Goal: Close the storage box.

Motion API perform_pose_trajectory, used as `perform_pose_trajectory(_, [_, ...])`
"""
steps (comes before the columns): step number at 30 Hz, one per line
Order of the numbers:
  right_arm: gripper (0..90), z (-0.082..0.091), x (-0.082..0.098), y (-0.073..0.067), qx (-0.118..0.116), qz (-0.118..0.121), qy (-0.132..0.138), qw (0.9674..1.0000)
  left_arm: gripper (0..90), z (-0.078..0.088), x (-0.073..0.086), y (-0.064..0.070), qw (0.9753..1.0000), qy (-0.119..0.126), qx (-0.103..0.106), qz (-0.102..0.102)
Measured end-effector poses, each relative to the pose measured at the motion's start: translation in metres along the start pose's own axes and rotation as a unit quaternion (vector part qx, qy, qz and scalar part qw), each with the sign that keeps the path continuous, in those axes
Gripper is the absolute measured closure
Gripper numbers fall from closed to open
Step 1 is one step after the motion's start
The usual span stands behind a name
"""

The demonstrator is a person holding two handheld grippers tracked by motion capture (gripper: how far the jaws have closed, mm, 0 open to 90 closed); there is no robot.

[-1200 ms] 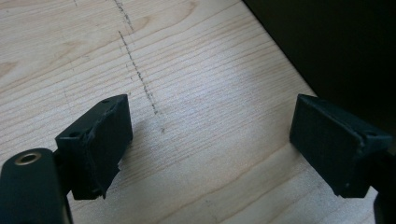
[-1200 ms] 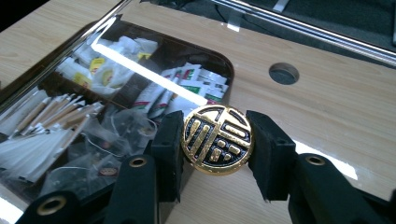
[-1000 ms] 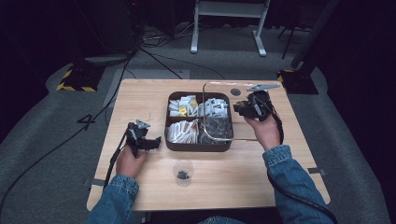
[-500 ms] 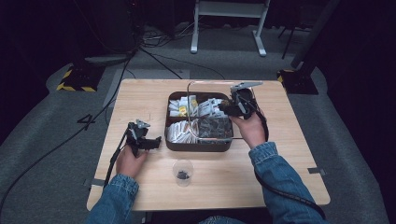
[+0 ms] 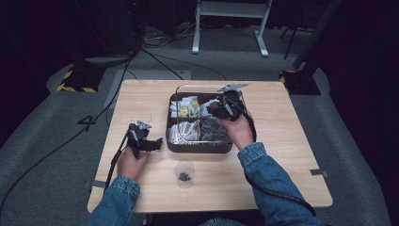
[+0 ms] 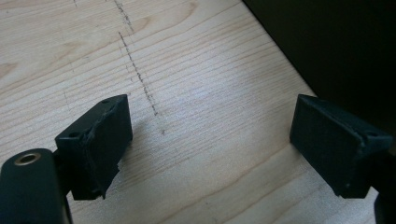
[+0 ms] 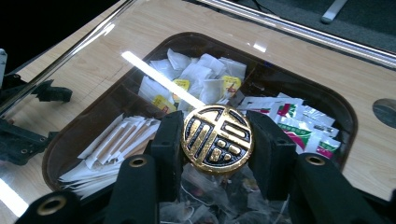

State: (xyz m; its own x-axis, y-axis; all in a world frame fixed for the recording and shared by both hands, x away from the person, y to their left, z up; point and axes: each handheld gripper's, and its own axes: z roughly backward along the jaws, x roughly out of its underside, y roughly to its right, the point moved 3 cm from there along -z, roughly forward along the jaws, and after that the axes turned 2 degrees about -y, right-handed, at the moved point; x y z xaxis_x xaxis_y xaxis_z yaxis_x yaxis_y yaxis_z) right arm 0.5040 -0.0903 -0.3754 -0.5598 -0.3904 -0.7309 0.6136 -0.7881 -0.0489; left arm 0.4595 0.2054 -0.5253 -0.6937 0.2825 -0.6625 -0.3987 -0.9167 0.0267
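A dark compartmented box (image 5: 200,148) stands mid-table, filled with white sachets (image 5: 186,134), tagged tea bags (image 5: 184,106) and dark bags (image 5: 212,129). My right gripper (image 5: 217,107) hovers over its far right part, shut on the round gold knob (image 7: 217,139) of a clear lid (image 7: 70,56). The lid hangs tilted over the box (image 7: 336,107), and its thin edge (image 5: 188,86) shows past the box's far side. On the table left of the box rests my left gripper (image 5: 159,142); its jaws stand wide apart over bare wood (image 6: 187,70) with nothing between them (image 6: 210,149).
A small clear cup (image 5: 184,173) with something dark at its bottom stands near the front edge, between the forearms. Red-and-green packets (image 7: 299,121) fill the box's far right compartment. A cable (image 5: 277,193) trails from the right gripper across the table. Dark floor with a stand lies beyond.
My right gripper has carried the lid leftward from the box's right rim to over the box. The left gripper has kept still.
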Motion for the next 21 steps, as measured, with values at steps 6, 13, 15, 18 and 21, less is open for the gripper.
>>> perform_pose_trajectory(6, [57.9, -0.008, 0.000, -0.006, -0.004, 0.007, -0.006, 1.0000, 13.4, 0.000, 0.000, 0.001, 1.0000, 0.000, -0.004, 0.002])
perform_pose_trajectory(13, [57.9, -0.021, 0.001, -0.011, -0.010, 0.004, -0.012, 0.9999, 13.4, 0.006, 0.006, 0.001, 1.0000, -0.001, -0.005, 0.005])
perform_pose_trajectory(15, [57.9, -0.025, 0.001, -0.012, -0.008, 0.006, -0.015, 0.9998, 13.4, 0.006, 0.007, 0.001, 1.0000, -0.001, -0.006, 0.004])
perform_pose_trajectory(18, [57.9, -0.033, 0.003, -0.013, 0.000, -0.001, -0.020, 0.9998, 13.2, 0.006, 0.006, 0.001, 1.0000, -0.001, -0.006, 0.004])
perform_pose_trajectory(21, [57.9, -0.036, 0.004, -0.013, 0.004, -0.006, -0.022, 0.9997, 13.2, 0.005, 0.006, 0.001, 1.0000, 0.000, -0.004, 0.006])
